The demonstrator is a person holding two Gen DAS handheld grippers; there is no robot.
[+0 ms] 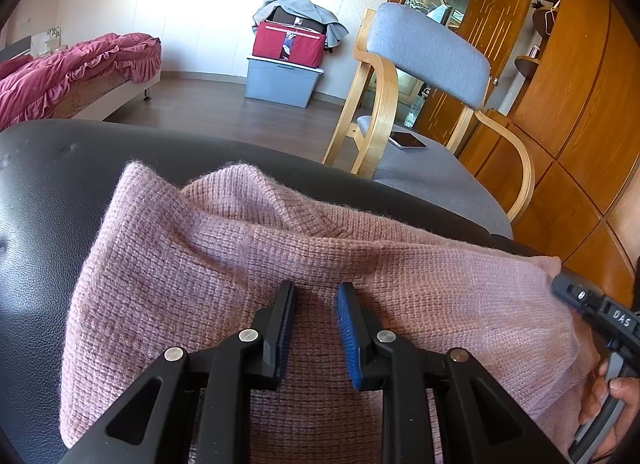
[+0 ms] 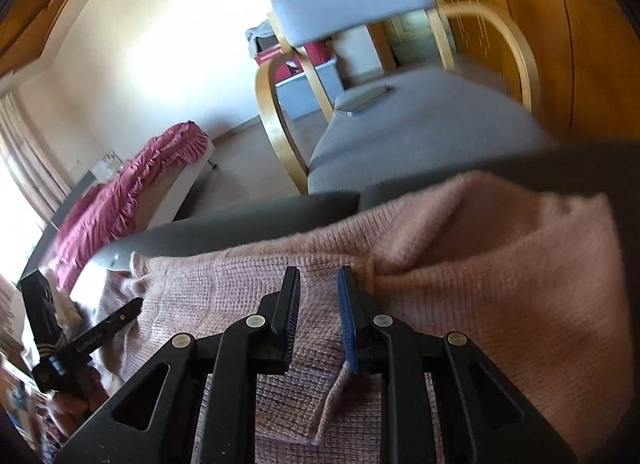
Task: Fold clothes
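- A pink knitted sweater (image 1: 304, 272) lies spread over a black leather surface (image 1: 48, 192), bunched into folds at its far edge.
- The left tool (image 1: 316, 296) hovers over the middle of the sweater with its jaws apart, gripping nothing.
- The right tool (image 2: 319, 284) is over the sweater's right part, jaws parted; a fold of knit lies under the blue pad, not pinched.
- Beyond the surface stands a grey chair (image 1: 428, 52) with a phone (image 1: 407, 140) on its seat.
- A bed (image 1: 76, 68) with a red cover is by the far wall.
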